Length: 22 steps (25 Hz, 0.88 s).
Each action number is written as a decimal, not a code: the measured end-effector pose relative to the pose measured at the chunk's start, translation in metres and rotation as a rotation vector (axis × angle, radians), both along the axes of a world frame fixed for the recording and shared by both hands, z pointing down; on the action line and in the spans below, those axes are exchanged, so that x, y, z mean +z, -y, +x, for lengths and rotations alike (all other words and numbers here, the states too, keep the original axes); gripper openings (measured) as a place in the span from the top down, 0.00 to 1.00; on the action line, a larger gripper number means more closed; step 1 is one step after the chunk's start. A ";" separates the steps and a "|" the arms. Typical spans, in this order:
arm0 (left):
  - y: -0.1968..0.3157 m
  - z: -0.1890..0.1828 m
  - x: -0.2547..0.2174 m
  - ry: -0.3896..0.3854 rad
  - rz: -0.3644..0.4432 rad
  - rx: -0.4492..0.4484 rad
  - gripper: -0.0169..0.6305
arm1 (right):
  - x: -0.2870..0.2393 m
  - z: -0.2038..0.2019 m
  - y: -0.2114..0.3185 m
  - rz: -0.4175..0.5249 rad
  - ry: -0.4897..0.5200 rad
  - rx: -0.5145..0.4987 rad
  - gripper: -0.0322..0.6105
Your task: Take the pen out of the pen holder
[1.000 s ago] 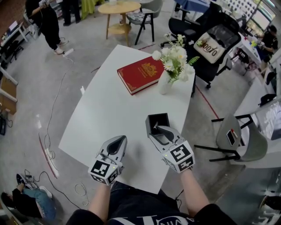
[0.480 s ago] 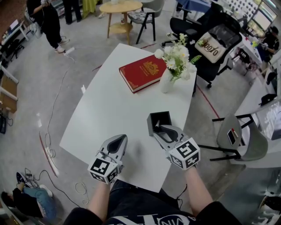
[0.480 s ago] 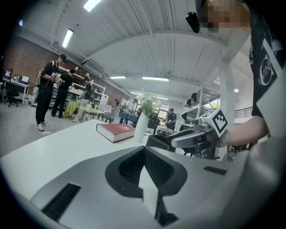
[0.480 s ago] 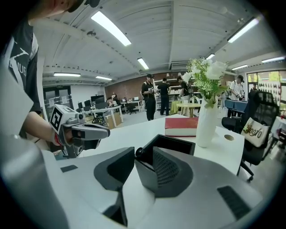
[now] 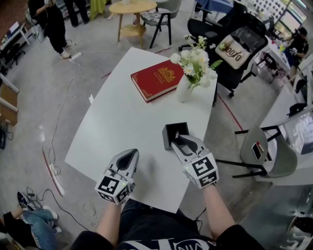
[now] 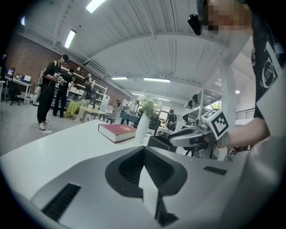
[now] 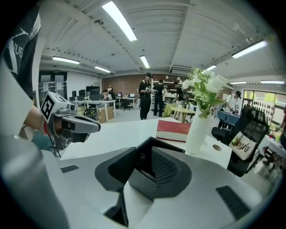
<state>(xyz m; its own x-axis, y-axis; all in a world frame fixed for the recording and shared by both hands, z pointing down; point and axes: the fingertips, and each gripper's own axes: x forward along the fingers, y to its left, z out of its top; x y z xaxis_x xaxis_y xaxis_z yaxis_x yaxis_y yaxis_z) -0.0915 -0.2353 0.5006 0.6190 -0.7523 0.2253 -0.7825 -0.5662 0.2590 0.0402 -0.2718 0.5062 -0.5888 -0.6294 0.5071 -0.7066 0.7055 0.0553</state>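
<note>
We were closing the jaws of our right gripper [image 5: 178, 141] around the pen [image 7: 140, 157] in the black pen holder [image 5: 168, 133]. Our left gripper [image 5: 128, 158] sat closed, empty. We judged that catching the holder's wall could tip it.

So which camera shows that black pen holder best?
The head view: the pen holder shows its open top from above. The right gripper view catches only one near corner; the left gripper view, a distant dark sliver.

Grey floor [image 5: 34, 112], trailing cables [image 5: 56, 127], round wooden table [image 5: 133, 9], black office chair [image 5: 250, 35], ceiling strip lights [image 7: 119, 20]
</note>
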 end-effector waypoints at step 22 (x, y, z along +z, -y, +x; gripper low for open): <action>0.000 0.001 -0.006 -0.011 0.013 0.002 0.99 | -0.015 0.025 0.015 0.087 0.068 0.166 0.83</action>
